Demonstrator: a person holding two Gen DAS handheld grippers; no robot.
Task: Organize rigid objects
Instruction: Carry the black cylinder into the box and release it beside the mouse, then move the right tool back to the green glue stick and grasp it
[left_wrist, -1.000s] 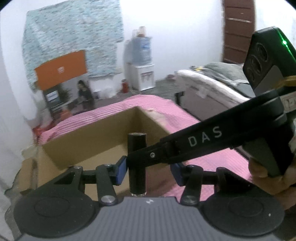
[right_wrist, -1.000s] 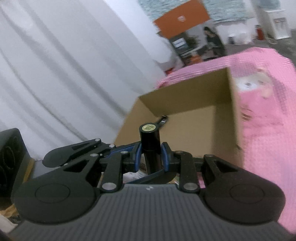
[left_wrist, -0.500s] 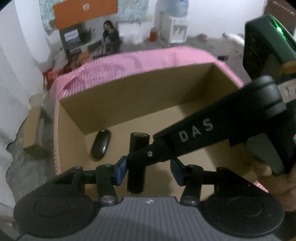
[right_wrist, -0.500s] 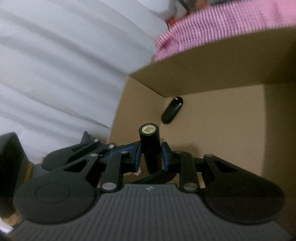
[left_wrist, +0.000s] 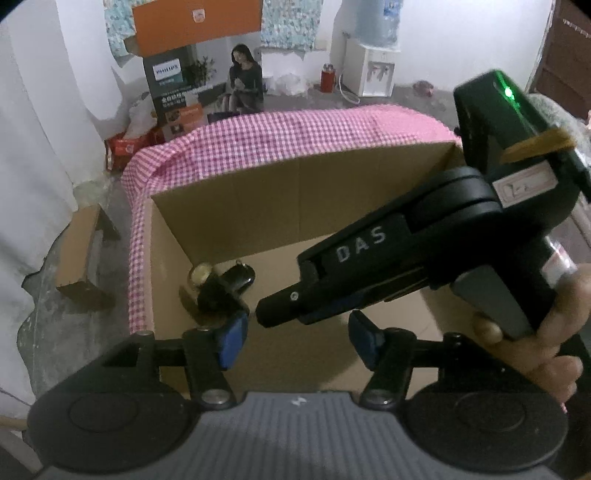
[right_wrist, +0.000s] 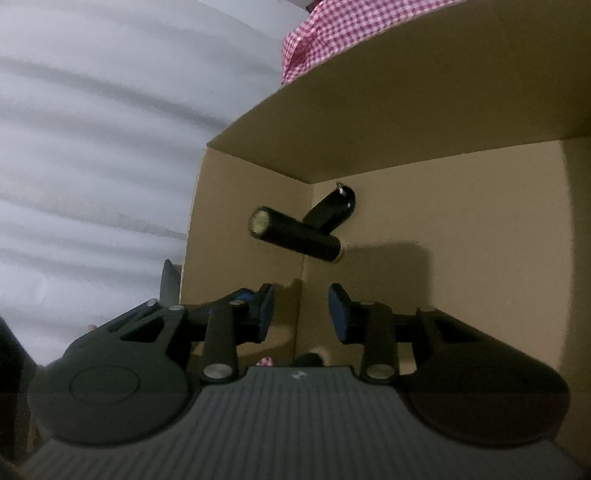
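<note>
Setting: a room in a home, used partly for storage. Indicators: a water dispenser (left_wrist: 369, 70) with its bottle against the white wall; a red flask (left_wrist: 326, 76) on the bare grey floor; a printed appliance carton (left_wrist: 192, 92); patterned cloth (left_wrist: 291, 22) hung on the wall; a pink checked cloth (left_wrist: 295, 133).

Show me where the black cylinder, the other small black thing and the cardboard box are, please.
Black cylinder (right_wrist: 295, 240): right wrist view, on the middle of its side.
Small black oval thing (right_wrist: 332, 210): right wrist view, on its body behind the cylinder.
Cardboard box (left_wrist: 295, 195): left wrist view, on its far inner wall.
</note>
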